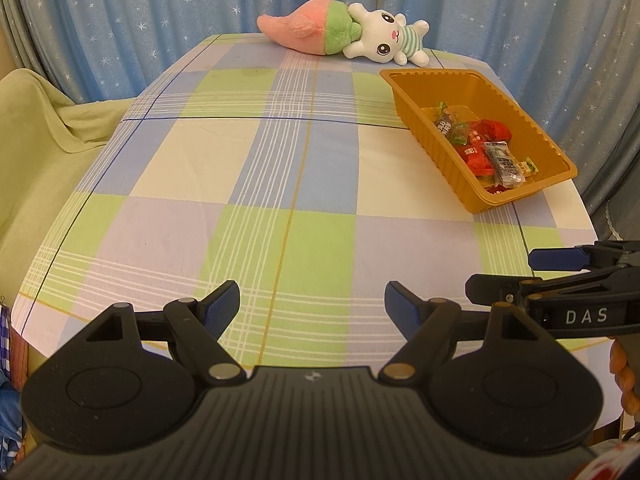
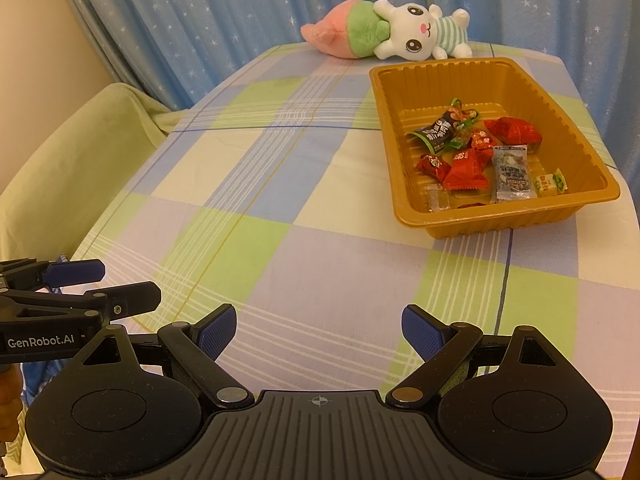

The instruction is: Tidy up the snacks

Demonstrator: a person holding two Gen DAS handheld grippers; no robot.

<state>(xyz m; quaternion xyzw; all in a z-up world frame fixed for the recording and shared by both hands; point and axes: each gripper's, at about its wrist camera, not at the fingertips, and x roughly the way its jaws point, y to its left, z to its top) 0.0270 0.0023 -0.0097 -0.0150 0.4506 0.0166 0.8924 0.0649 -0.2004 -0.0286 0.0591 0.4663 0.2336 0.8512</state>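
An orange plastic tray (image 1: 432, 73) (image 2: 440, 65) sits on the right side of the checked tablecloth (image 1: 260, 168) (image 2: 260, 184). Inside it lie several wrapped snacks (image 1: 480, 144) (image 2: 468, 160): red, dark, silver and green-yellow packets. My left gripper (image 1: 313, 300) (image 2: 130, 280) is open over the cloth near the front edge, with nothing between its blue pads. My right gripper (image 2: 318, 320) (image 1: 502, 272) is open beside it, also holding nothing. Both are well short of the tray.
A plush rabbit with a pink-and-green carrot (image 1: 344, 32) (image 2: 400, 32) lies at the table's far edge, just behind the tray. A chair draped in green cloth (image 1: 40, 140) (image 2: 80, 140) stands at the left. Blue starred curtains (image 1: 160, 8) hang behind.
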